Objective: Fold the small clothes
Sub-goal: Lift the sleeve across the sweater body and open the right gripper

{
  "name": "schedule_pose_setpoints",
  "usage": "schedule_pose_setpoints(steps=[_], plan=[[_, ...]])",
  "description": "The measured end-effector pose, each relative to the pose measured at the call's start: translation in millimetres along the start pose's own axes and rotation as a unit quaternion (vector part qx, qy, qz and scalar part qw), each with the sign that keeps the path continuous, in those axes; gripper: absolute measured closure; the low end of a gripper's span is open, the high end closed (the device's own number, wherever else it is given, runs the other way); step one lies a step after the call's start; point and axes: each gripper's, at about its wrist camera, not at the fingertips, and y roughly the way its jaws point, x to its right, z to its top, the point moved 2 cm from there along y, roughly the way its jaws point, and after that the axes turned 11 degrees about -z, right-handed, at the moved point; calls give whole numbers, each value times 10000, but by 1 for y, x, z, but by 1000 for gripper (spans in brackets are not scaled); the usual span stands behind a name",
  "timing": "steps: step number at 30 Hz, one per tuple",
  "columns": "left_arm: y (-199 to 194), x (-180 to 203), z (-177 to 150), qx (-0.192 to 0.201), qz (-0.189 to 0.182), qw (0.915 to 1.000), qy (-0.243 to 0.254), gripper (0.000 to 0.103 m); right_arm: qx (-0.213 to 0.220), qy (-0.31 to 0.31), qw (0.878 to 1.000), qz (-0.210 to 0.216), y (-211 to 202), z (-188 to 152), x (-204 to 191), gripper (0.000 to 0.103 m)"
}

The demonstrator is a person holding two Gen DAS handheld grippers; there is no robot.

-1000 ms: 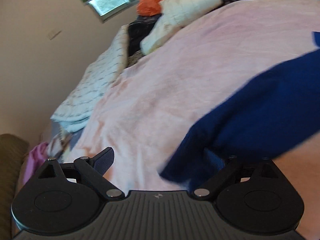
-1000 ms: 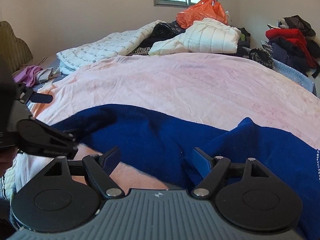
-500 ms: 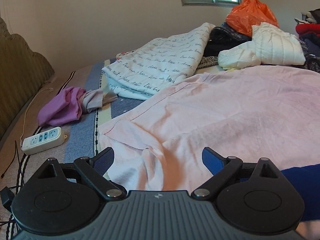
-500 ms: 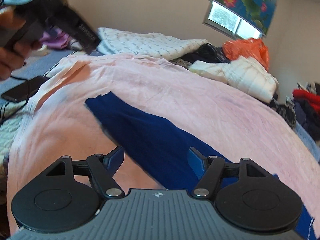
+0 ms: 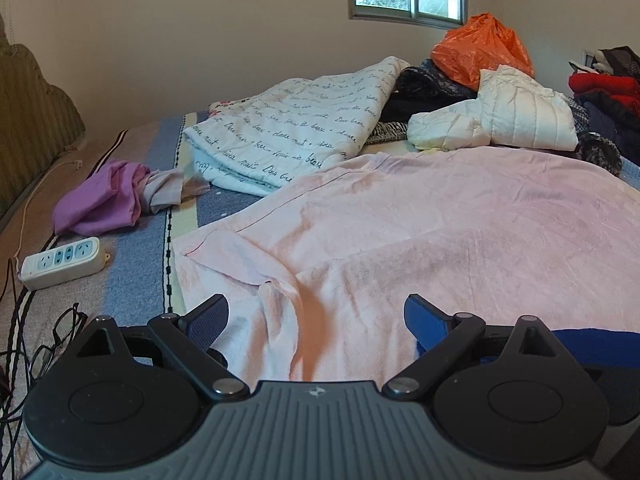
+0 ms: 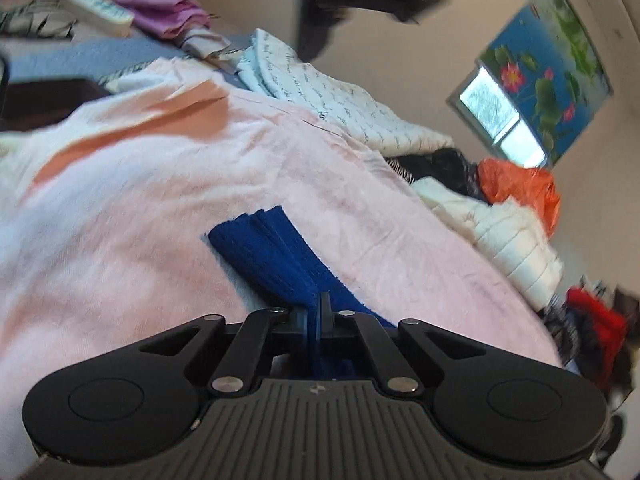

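Right gripper [image 6: 319, 312] has its fingers pinched on the blue garment [image 6: 276, 256], which stretches toward 11 o'clock across the pink sheet [image 6: 140, 208], likely to carry a fold. Left gripper [image 5: 316, 320] hangs with fingers spread and empty, the garment's edge [image 5: 592, 338] at its 3 o'clock, probably ready to pin.

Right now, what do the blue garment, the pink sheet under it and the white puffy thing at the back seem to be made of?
Blue garment: probably a knit, matte, with ribbed lines showing along its folded edge.
Pink sheet: looks like soft woven cotton, matte and finely creased, with a stitched hem line.
White puffy jacket: likely padded synthetic shell, slightly smooth, quilted in stitched bands.
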Motion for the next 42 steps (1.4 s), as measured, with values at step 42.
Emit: schedule_pose_setpoints(steps=[42], plan=[[-22, 282, -97, -685, -1931, 9506, 2333, 7, -522, 6906, 6858, -2235, -211, -342, 282, 86]])
